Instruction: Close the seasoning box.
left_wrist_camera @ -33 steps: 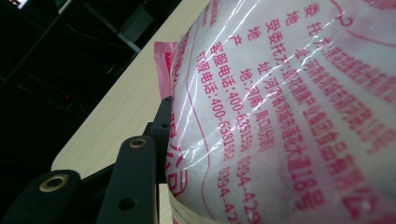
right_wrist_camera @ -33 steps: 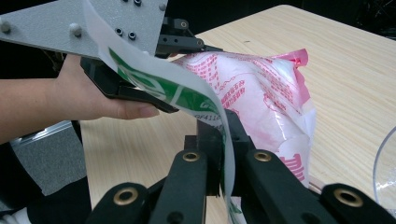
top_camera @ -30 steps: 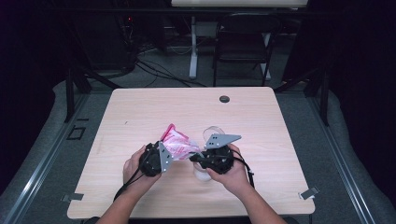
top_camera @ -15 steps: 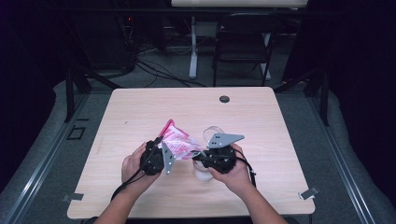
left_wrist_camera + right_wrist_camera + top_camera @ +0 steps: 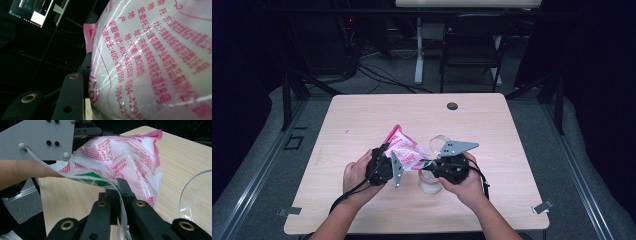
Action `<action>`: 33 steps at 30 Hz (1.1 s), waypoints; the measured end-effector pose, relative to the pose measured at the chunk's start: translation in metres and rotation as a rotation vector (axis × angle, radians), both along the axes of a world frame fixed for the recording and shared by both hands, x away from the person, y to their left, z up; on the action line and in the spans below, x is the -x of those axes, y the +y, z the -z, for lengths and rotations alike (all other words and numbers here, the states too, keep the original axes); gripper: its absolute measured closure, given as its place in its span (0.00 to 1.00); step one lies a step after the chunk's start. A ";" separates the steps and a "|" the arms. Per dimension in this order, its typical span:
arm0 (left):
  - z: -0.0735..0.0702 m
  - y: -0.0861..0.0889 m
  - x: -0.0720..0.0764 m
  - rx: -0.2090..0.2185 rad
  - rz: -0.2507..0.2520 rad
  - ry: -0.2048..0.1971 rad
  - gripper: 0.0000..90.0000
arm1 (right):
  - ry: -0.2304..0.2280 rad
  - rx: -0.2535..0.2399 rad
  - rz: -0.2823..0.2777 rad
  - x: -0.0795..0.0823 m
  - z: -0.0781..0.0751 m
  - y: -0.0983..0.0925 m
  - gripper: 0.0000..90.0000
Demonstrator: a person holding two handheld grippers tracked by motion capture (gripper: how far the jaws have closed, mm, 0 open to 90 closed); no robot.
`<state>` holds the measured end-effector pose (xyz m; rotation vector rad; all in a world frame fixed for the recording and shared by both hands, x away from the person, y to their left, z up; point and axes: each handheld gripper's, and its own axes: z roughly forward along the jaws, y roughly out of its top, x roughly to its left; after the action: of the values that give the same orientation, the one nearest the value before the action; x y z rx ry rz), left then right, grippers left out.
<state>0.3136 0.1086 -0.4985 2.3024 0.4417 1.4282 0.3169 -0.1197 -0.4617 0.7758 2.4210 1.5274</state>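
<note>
Spillage was the risk: the bag (image 5: 404,150) was clamped by the left gripper (image 5: 388,167), its edge pinched in the right gripper's (image 5: 119,195) closed jaws. Contents, apparently granular, could be scattered past the clear cup (image 5: 432,182) onto the surface (image 5: 362,115) if that edge were torn unevenly.

- My left gripper (image 5: 388,167) is on the left of the pink and white crinkly plastic bag (image 5: 404,150), and the bag sits between its jaws.
- My right gripper (image 5: 432,164) is on the right of the bag, with its jaws pinched on the bag's edge.
- The clear round plastic cup (image 5: 430,184) stands on the light wooden table (image 5: 362,120), right under my right gripper.
- The small round black plug (image 5: 452,106) lies far back on the table, well apart from the bag.
</note>
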 end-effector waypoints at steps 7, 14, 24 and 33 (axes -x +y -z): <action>-0.003 -0.002 0.001 -0.052 0.004 -0.015 0.68 | 0.015 0.001 -0.004 -0.001 0.001 -0.002 0.99; -0.005 -0.004 0.002 -0.077 0.012 -0.024 0.68 | 0.016 0.004 -0.005 -0.001 0.000 -0.004 0.99; -0.006 -0.005 0.004 -0.136 0.023 -0.055 0.68 | 0.021 0.019 -0.020 -0.001 0.001 -0.004 0.99; -0.010 -0.007 0.005 -0.185 0.035 -0.076 0.68 | 0.023 0.022 -0.023 -0.001 0.001 -0.005 0.99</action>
<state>0.3089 0.1018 -0.4887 2.3746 0.2546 1.5934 0.3179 -0.1251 -0.4627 0.7685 2.4674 1.5056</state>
